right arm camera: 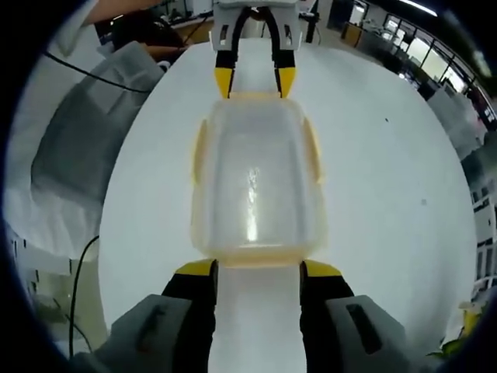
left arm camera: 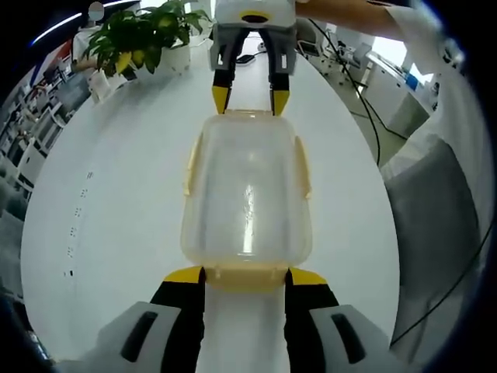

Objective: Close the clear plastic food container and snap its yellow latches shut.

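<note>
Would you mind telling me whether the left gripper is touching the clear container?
Touching. In the left gripper view, the left gripper's yellow tips sit against the near end of the container, flanking its end latch with no gap visible.

Bright, even overhead light washes the round white table nearly shadowless. A glare streak runs down the clear plastic container lid. Fisheye bending and slight blur grow toward the edges.

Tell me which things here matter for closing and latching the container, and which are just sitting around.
For the job: clear plastic container, its yellow latches, left gripper, right gripper.

Just lying about: potted plant, black cables, grey cloth, white table.
</note>
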{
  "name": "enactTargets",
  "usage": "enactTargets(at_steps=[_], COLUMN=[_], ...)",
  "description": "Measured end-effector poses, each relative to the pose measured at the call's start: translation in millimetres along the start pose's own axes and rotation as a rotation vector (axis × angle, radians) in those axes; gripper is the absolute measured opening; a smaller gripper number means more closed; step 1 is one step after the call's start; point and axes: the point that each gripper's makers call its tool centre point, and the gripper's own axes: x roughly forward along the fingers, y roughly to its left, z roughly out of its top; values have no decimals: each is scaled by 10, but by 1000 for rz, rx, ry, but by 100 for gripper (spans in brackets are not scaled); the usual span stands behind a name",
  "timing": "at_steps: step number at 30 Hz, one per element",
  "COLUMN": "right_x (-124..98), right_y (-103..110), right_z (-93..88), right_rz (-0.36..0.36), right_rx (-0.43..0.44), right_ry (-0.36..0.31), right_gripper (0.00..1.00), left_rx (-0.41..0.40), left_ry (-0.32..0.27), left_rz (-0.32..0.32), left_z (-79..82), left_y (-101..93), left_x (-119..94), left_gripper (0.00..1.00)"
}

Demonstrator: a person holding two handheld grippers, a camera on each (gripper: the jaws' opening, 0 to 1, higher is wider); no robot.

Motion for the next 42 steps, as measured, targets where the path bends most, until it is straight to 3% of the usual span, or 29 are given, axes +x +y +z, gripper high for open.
enactTargets(at_steps=[11, 13, 16, 18, 19, 20, 22, 26, 27, 29, 30, 32, 34, 39, 42], right_x=[10, -10, -60, -109, -161, -196, -238, -360, -392, -417, -419, -412, -364, -208, -168], right_y=[-9, -22, -30, -70, -214, -271, -324, -300, -298, -289, -239, -144, -73, -49, -14], right_z=[-27, -42, -71, -77, -186, -248, -253, -175, -169, -134, -59, 94, 140, 128, 192], right_rz=[3, -1, -11, -30, -108, -138, -150, -98, -92, -69, -19, 93, 187, 176, 193], right_rx=[14, 22, 52, 133, 221, 263, 319, 620, 710, 840, 918, 978, 1105, 1225, 1230], right_ry=[1, 0, -8, -36, 4, 26, -5, -114, -134, -177, -228, -315, -354, -365, -369], right_gripper=[45, 45, 44, 43, 42, 41, 39, 44, 42, 35, 34, 36, 39, 35, 28], left_rx=[-49, -82, -195, -302, -351, -456, -619, -981, -1091, -1230, -1287, -1346, -1340, -1450, -1417], left_ry=[3, 35, 50, 48, 49, 40, -1, -154, -192, -225, -255, -241, -200, -214, -229], left_rz=[31, 55, 92, 122, 126, 91, 58, -5, -38, -62, -35, -41, -63, -48, -67], left_z=[-48, -123, -195, -242, -267, -282, -252, -114, -76, -63, -70, -75, -61, -65, 11], left_y=[71, 105, 163, 234, 242, 184, 149, 173, 167, 183, 230, 181, 71, 116, 101], left_x=[-59, -86, -138, -193, -211, -225, -238, -277, -273, -250, -210, -168, -111, -50, -41], left_gripper=[39, 43, 45, 34, 29, 29, 37, 40, 41, 41, 40, 38, 37, 28, 23])
